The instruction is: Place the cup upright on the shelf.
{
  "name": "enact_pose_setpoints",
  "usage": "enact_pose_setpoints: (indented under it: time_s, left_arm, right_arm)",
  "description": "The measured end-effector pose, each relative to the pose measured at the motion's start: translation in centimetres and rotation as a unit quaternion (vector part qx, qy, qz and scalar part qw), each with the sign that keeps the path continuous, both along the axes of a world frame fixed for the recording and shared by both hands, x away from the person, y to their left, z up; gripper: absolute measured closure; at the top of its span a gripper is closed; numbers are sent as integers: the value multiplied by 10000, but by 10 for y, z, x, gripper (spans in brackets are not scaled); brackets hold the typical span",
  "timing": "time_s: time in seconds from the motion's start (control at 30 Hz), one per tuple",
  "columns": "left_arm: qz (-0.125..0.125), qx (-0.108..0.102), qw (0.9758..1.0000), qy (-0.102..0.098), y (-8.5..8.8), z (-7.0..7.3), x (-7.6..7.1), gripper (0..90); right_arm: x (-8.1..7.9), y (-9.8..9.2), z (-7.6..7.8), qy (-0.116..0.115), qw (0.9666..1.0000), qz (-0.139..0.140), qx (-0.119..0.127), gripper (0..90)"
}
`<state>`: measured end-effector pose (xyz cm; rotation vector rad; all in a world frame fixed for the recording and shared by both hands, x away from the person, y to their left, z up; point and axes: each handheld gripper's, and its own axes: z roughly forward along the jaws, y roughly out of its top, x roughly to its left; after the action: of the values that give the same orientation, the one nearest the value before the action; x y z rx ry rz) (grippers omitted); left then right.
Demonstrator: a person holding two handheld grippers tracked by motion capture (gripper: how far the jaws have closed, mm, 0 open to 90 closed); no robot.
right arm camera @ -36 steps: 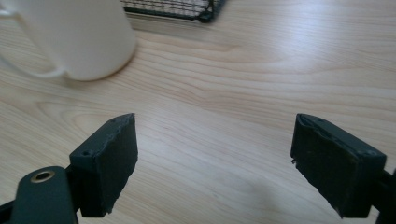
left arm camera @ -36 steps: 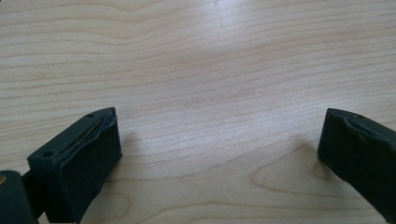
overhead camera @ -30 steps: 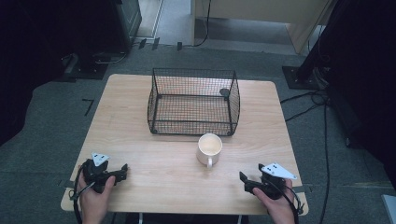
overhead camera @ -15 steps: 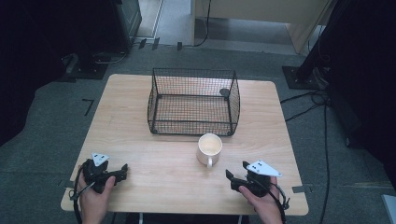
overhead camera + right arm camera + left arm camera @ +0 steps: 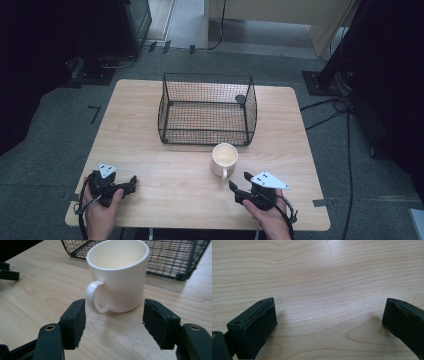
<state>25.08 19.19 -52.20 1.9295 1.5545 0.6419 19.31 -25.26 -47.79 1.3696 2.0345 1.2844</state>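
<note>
The right gripper (image 5: 239,183), jaws just narrowing with nothing clamped yet, closes in on the cream ceramic mug (image 5: 224,159) standing on the wooden table (image 5: 150,165) before the empty black wire basket (image 5: 207,111), while the left gripper (image 5: 131,182) rests wide open, so grasp and placing remain

A cream mug (image 5: 224,158) stands upright and empty on the table, just in front of the wire basket (image 5: 207,108), its handle turned away from the basket.
</note>
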Motion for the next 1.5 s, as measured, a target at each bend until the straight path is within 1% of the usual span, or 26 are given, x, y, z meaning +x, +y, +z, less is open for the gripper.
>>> enact_pose_setpoints:
  time_s: [0.1, 0.2, 0.27, 0.3, 0.33, 0.37, 0.4, 0.47, 0.53, 0.67, 0.7, 0.77, 0.87, 0.97, 1.0, 1.03, 1.07, 1.1, 1.17, 1.2, 1.3, 1.33, 1.5]
  left_arm:
    - [0, 0, 10000, -4, 0, 0, 0, 0]
    - [-1, 0, 10000, -4, 0, 0, 0, 0]
    - [-1, 0, 10000, -4, 0, 0, 0, 0]
    - [-1, 2, 10000, 1, 0, 0, 0, 0]
    - [-1, 2, 10000, 1, 0, 0, 0, 0]
    - [-5, 3, 10000, -1, 0, 0, 0, 0]
    - [-14, 2, 10000, -2, 0, 0, 0, 0]
    - [-23, 6, 10000, -2, 0, 0, 0, 0]
    - [-24, 7, 10000, -3, 0, 0, 0, 0]
    - [-27, 7, 10000, -3, 0, 0, 0, 0]
    - [-29, 9, 10000, -3, 0, 0, 0, 0]
    - [-30, 10, 10000, -1, 0, 0, 0, 0]
    - [-30, 11, 10000, -2, 0, 0, 0, 0]
    - [-30, 9, 10000, -3, 0, 0, 0, 0]
    - [-30, 11, 10000, -2, 0, 0, 0, 0]
    - [-30, 10, 10000, -2, 0, 0, 0, 0]
    - [-30, 10, 10000, -2, 0, 0, 0, 0]
    - [-30, 11, 10000, -2, 0, 0, 0, 0]
    - [-31, 10, 10000, -2, 0, 0, 0, 0]
    - [-30, 11, 10000, -2, 0, 0, 0, 0]
    - [-32, 11, 10000, 1, 0, 0, 0, 0]
    - [-31, 10, 10000, -1, 0, 0, 0, 0]
    - [-31, 10, 10000, -2, 0, 0, 0, 0]
  right_arm:
    - [2, 10, -1, 27, 10000, 9, -4, 410]
    - [3, 15, -1, 47, 10000, 22, 15, 434]
    - [3, 22, -1, 3, 10000, -18, -67, 486]
    - [4, 26, -1, -27, 10000, -69, -66, 547]
    - [4, 28, -2, -71, 9998, -96, -125, 573]
    - [4, 28, -2, -71, 9998, -96, -125, 573]
    - [5, 31, -3, -71, 9997, -123, -215, 579]
    - [6, 34, -5, -45, 9996, -110, -272, 587]
    - [8, 36, -8, 7, 9991, -242, -350, 608]
    - [9, 38, -9, -21, 9989, -312, -345, 614]
    - [10, 39, -10, -40, 9986, -382, -370, 611]
    - [11, 39, -10, -13, 9985, -417, -362, 613]
    - [12, 41, -13, 31, 9979, -450, -458, 633]
    - [13, 41, -14, 14, 9978, -425, -503, 650]
    - [13, 41, -14, 10, 9975, -436, -553, 659]
    - [13, 41, -14, 18, 9972, -442, -600, 671]
    - [13, 40, -15, 13, 9971, -435, -630, 708]
    - [13, 37, -14, 18, 9972, -431, -608, 764]
    - [13, 35, -15, 10, 9972, -445, -599, 773]
    - [14, 31, -15, -5, 9972, -433, -605, 784]
    - [14, 28, -14, 16, 9973, -458, -579, 783]
    - [15, 26, -14, 23, 9970, -507, -579, 783]
    - [16, 26, -13, 73, 9969, -524, -575, 782]
